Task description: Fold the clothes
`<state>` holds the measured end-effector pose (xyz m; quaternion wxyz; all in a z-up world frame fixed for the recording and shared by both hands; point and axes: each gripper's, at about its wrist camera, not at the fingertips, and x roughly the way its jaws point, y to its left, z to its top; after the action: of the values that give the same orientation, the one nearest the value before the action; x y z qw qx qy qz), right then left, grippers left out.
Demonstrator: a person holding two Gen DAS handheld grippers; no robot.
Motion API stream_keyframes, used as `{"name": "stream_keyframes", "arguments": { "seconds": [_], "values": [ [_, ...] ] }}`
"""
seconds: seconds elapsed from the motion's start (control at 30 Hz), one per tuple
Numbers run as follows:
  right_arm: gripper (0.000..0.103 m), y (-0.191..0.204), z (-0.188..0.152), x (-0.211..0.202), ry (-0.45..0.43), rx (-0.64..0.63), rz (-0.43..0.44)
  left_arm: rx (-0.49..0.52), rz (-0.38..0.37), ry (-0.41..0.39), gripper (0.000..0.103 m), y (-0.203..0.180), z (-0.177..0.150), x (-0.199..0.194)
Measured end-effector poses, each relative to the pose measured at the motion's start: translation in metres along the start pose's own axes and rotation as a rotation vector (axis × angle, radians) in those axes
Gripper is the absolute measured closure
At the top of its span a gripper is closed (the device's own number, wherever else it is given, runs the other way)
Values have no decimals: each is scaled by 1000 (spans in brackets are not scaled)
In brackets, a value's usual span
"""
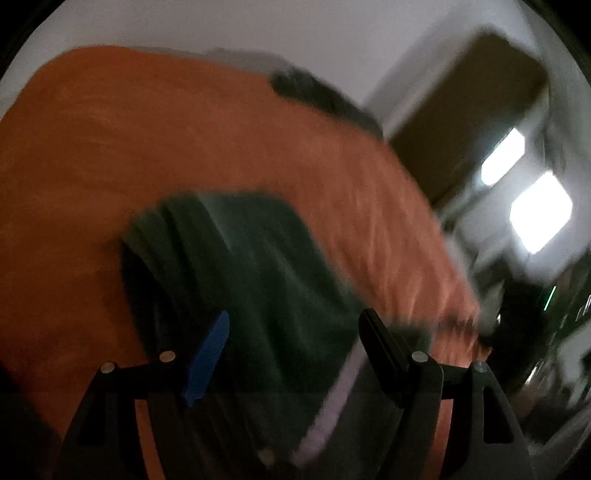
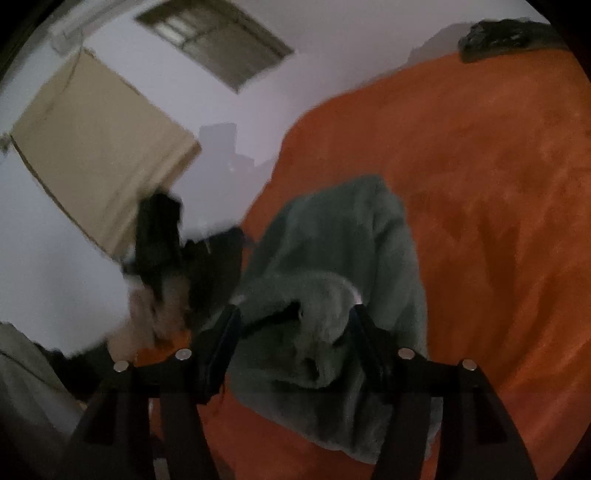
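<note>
Fleece, grey-green, sits half-bunched on the orange bed; folding looks barely started. Left hand-held gripper and right hand-held gripper both gape, gripping nothing.

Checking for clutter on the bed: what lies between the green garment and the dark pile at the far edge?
Only bare orange bedspread separates the green garment from the dark pile; the right wrist view shows it best.

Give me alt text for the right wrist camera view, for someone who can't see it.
A rumpled grey-green fleece garment lies on an orange bedspread, a bunched fold of it sitting between the open right tongs in the foreground. At left the other tongs show as a dark blur against a white wall; a dark garment lies at the bed's far edge.
</note>
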<state>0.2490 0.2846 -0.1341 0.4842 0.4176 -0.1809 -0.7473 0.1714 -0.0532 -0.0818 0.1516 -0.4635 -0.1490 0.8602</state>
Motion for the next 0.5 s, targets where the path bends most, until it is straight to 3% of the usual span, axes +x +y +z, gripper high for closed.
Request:
{"name": "stream_keyframes", "arguments": {
  "seconds": [0.07,0.13,0.17,0.27,0.37,0.43,0.47,0.5],
  "values": [
    [35,1,6,-5,-16,9,-9,-22,64,-38,30,1,-20,-8],
    [30,1,12,1,-4,30,-20,-136,99,-105,30,16,-34,-31],
    [29,-1,13,8,21,47,-37,-185,77,-104,30,21,-38,-37],
    [29,-1,9,30,95,79,-73,-283,9,-43,30,29,-51,-42],
    [29,1,-4,46,77,95,-71,-335,38,22,30,29,-59,-30],
    [30,-2,-12,64,117,123,-87,-421,-38,61,30,33,-65,-18],
    [59,-4,-17,75,140,131,-110,-432,-46,77,30,32,-67,-11],
    [81,1,-19,80,156,110,-137,-437,-49,92,32,30,-68,-5]
  ]
}}
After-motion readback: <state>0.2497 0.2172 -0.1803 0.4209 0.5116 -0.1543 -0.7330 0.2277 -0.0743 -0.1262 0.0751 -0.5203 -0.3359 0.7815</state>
